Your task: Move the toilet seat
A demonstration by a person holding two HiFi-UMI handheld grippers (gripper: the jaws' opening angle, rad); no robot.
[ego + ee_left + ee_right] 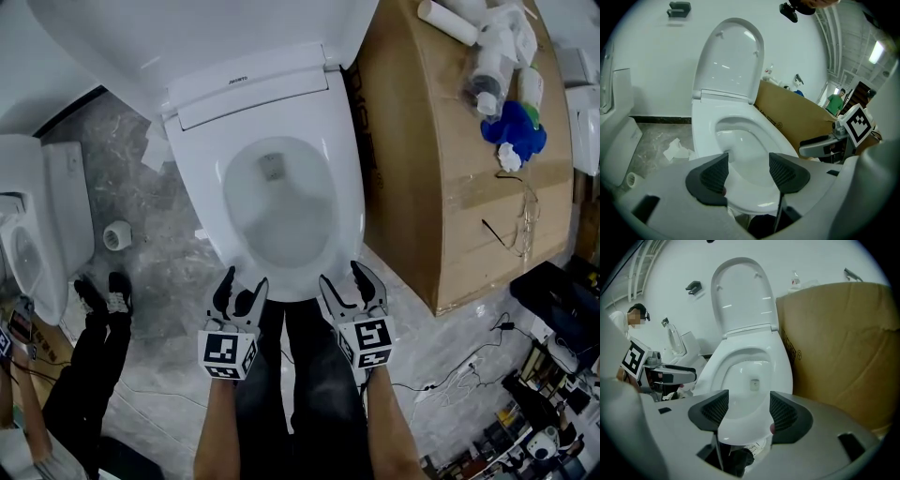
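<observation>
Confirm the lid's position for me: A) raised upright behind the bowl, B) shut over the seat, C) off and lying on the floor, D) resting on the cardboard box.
A: the lid stands upright behind the bowl, leaving the seat down and uncovered.

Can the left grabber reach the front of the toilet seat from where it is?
Probably yes. The left gripper is right at the front edge of the toilet seat, with its jaws apart and the rim showing between them. Nothing stands in the way, and the lid is up.
</observation>
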